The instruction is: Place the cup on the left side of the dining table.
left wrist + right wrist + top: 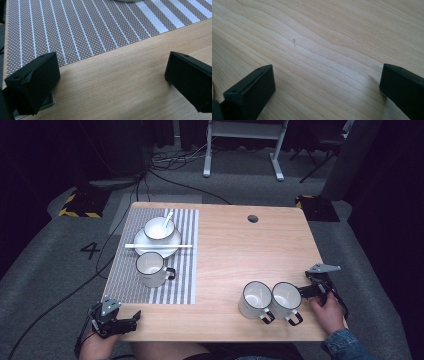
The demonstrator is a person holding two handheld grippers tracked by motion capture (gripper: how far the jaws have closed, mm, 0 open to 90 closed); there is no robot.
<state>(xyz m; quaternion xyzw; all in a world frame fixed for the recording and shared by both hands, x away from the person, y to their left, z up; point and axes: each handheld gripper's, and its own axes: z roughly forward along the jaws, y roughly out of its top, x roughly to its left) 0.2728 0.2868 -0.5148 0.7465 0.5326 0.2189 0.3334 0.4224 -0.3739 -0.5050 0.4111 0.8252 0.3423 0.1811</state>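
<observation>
Desk [230, 255]: pale wood, visible grain, rounded corners. Striped woven placemat [150, 265] on its left part, w/ round white plate [172, 245], bowl [159, 228] and a white enamel mug [150, 269]. Two more white, dark-rimmed mugs, mug A [255, 300] & mug B [286, 300], stand touching near your right tongs [306, 291], just beside mug B. Right tongs: wide, nothing held. Left tongs [134, 317], at desk's near-left edge: wide, nothing held.

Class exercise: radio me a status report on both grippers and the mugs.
Left gripper open, over table's near-left edge. Right gripper open beside the two near mugs, holding nothing. Third mug on striped mat. Nothing blocking.
</observation>
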